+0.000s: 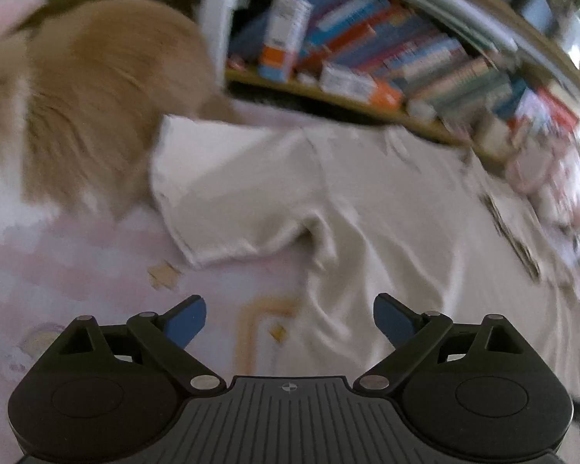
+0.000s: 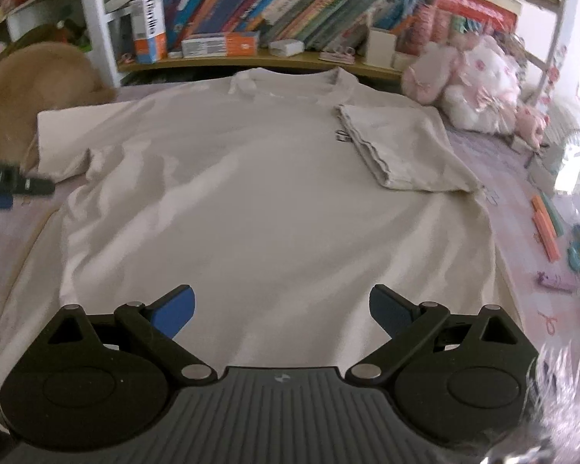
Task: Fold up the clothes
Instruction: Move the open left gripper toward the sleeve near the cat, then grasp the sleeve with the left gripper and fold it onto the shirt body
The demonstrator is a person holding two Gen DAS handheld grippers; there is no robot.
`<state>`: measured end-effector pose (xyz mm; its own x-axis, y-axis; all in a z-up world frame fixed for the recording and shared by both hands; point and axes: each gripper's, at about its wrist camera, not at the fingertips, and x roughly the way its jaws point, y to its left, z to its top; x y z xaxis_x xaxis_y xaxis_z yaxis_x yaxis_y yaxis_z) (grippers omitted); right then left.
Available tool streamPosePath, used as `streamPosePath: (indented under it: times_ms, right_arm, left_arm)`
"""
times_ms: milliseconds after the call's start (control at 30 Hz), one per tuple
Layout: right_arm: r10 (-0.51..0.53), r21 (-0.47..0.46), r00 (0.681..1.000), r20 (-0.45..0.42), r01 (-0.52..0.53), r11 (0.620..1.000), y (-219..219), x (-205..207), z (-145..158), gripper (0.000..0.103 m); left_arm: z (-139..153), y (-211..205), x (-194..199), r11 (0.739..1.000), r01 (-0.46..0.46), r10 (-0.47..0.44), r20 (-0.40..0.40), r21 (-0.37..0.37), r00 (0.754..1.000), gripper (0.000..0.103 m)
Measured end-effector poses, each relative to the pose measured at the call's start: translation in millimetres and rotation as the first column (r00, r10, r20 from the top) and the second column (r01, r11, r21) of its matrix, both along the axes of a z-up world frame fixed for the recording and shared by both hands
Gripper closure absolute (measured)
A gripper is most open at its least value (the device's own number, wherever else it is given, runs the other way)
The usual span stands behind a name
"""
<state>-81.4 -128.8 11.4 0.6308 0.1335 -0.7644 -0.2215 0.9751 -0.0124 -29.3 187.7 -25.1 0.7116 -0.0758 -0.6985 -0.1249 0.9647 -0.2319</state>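
A cream T-shirt (image 2: 259, 193) lies spread flat on the pink patterned bed cover (image 2: 522, 208), filling the centre of the right wrist view, with its right-hand sleeve (image 2: 402, 147) already folded in over the chest and its other sleeve (image 1: 228, 189) lying out flat at the middle of the left wrist view. The left gripper (image 1: 289, 321) and the right gripper (image 2: 281, 311) each hover above the cloth with jaws wide apart and nothing between them. Around the shirt sit a tan plush toy (image 1: 92, 96) touching the flat sleeve at upper left, a bookshelf (image 2: 274, 19) along the top, pink-and-white soft toys (image 2: 479, 85) at upper right, and orange markers (image 2: 545, 228) at the right edge.
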Motion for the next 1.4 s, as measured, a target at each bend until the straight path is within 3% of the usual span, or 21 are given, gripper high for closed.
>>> streamPosePath:
  times_ms: [100,167,200,333,433,700,900,1067,1267,1400]
  right_arm:
    - [0.022,-0.022,1.000,-0.009,-0.022,1.000,10.3,-4.0,-1.8,0.005]
    - [0.029,-0.037,0.999,-0.020,-0.030,0.999,15.7,-5.3,-3.3,0.005]
    - [0.032,-0.044,0.999,-0.024,-0.033,0.999,17.9,-5.8,-3.7,0.005]
    - [0.034,-0.066,0.999,-0.025,-0.036,0.997,23.2,-8.4,-3.5,0.005]
    - [0.026,-0.082,0.999,-0.024,-0.028,0.996,24.9,-11.2,-3.2,0.005]
    - [-0.038,-0.103,0.999,-0.032,0.035,0.994,16.6,-15.4,-3.4,0.005]
    - [-0.062,-0.116,0.997,-0.038,0.057,0.992,13.5,-16.7,-4.6,0.005]
    - [-0.067,-0.105,0.997,-0.046,0.062,0.993,9.4,-15.4,-7.2,0.005]
    - [-0.040,-0.078,0.997,-0.059,0.036,0.996,-0.6,-11.6,-12.3,0.005]
    - [-0.022,-0.046,0.998,-0.054,0.020,0.999,-16.7,-5.2,-16.0,0.005]
  left_arm:
    - [-0.7,23.7,4.7,0.998,-0.055,0.056,0.037,-0.035,0.998,0.017]
    - [-3.8,36.1,11.5,0.996,-0.083,0.084,0.033,-0.043,0.996,0.034]
    - [-6.4,42.2,15.7,0.994,-0.096,0.098,0.027,-0.046,0.995,0.038]
    - [-20.6,64.1,32.8,0.982,-0.158,0.158,-0.007,-0.100,0.987,0.043]
    - [-28.7,75.2,43.3,0.969,-0.193,0.191,-0.030,-0.155,0.981,0.055]
    - [-40.8,95.7,72.8,0.914,-0.313,0.305,-0.071,-0.256,0.950,0.061]
    - [-43.9,93.8,79.2,0.911,-0.340,0.338,-0.051,-0.233,0.940,0.061]
    - [-48.7,96.1,79.0,0.889,-0.394,0.391,-0.063,-0.233,0.918,0.098]
    - [-48.4,99.4,76.6,0.860,-0.416,0.410,-0.088,-0.294,0.908,0.103]
    - [-29.9,91.0,71.2,0.839,-0.417,0.429,-0.047,-0.348,0.902,0.103]
